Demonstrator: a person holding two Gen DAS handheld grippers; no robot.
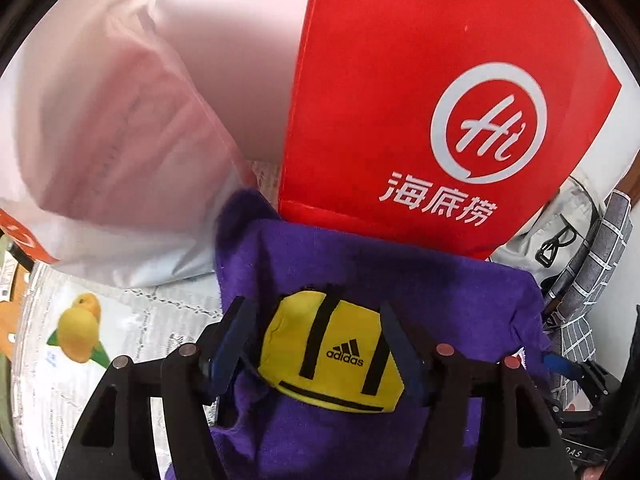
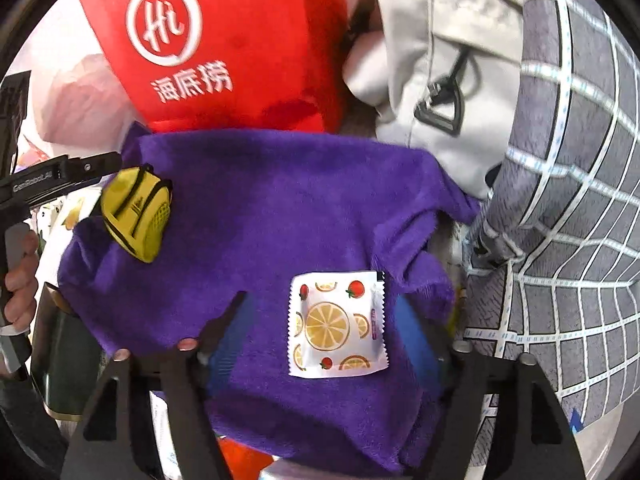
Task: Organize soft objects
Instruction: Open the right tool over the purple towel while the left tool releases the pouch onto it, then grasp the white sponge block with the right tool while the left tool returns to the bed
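A purple towel (image 1: 360, 272) (image 2: 280, 208) lies spread out in front of a red bag. A small yellow Adidas pouch (image 1: 332, 356) (image 2: 136, 216) rests on its left part. My left gripper (image 1: 320, 340) is open, with its fingers on either side of the pouch; whether they touch it I cannot tell. A white packet printed with lemon slices (image 2: 336, 324) lies on the towel's near right part. My right gripper (image 2: 328, 332) is open, its fingers wide on either side of the packet.
A red fabric bag with white logo (image 1: 420, 100) (image 2: 224, 48) stands behind the towel. A white plastic bag (image 1: 100, 140) is at left, a light grey bag (image 2: 440, 80) and a grey checked cushion (image 2: 568, 200) at right. Printed paper with lemons (image 1: 80, 332) covers the surface.
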